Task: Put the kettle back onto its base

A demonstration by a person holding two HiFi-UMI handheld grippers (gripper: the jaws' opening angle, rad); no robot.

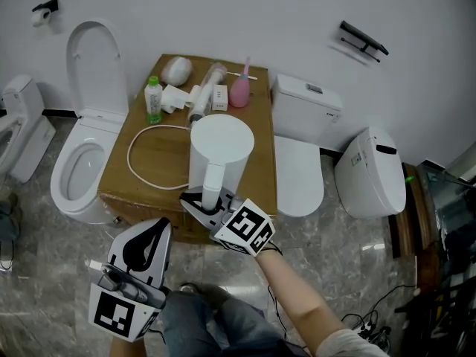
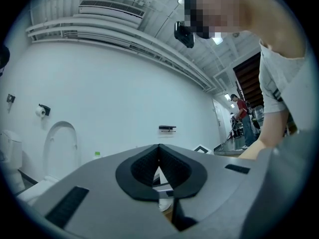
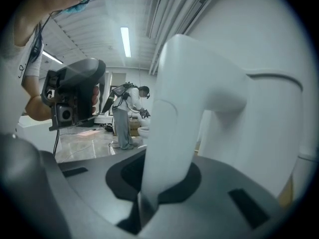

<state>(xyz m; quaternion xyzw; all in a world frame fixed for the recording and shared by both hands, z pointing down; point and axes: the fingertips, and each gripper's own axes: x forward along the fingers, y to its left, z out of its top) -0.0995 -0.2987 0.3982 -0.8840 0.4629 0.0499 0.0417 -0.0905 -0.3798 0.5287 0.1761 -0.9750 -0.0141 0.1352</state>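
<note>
A white kettle (image 1: 219, 149) stands upright on the wooden table (image 1: 160, 177), near its front edge. My right gripper (image 1: 213, 205) is shut on the kettle's handle (image 1: 213, 182). In the right gripper view the handle (image 3: 174, 133) runs down between the jaws, with the kettle body (image 3: 271, 83) to the right. A white cord (image 1: 140, 151) loops on the table and runs toward the kettle. The base is hidden; I cannot tell whether the kettle rests on it. My left gripper (image 1: 149, 234) hangs below the table's front edge, jaws shut (image 2: 158, 159) on nothing.
At the table's back stand a green bottle (image 1: 153, 99), a pink bottle (image 1: 239, 89) and several white items. An open toilet (image 1: 82, 162) flanks the table on the left, closed ones (image 1: 301, 169) (image 1: 372, 171) on the right. The floor is grey marble.
</note>
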